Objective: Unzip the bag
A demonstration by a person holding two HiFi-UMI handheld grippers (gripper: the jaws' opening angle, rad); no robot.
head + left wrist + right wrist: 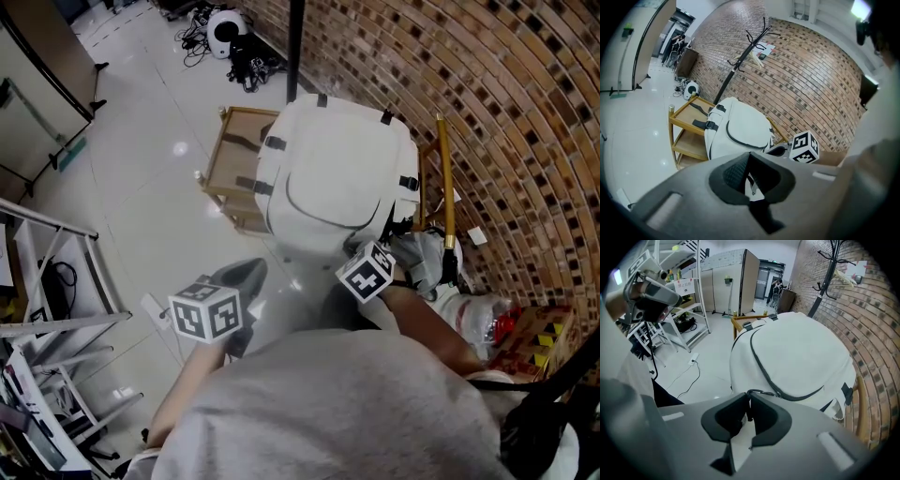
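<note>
Evidently to open the bag (797, 352), the right gripper (749, 401) was clamped on its zip pull (758, 392); the left gripper (749, 157), jaws together, hung nearby.

grey shirt (356, 403), grey left hand-held gripper (749, 161) and right hand-held gripper (749, 411), black-and-white marker cubes (204, 314).

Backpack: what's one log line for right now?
backpack: white, zip closed | right gripper: shut on zipper pull | left gripper: shut, away from backpack
</note>
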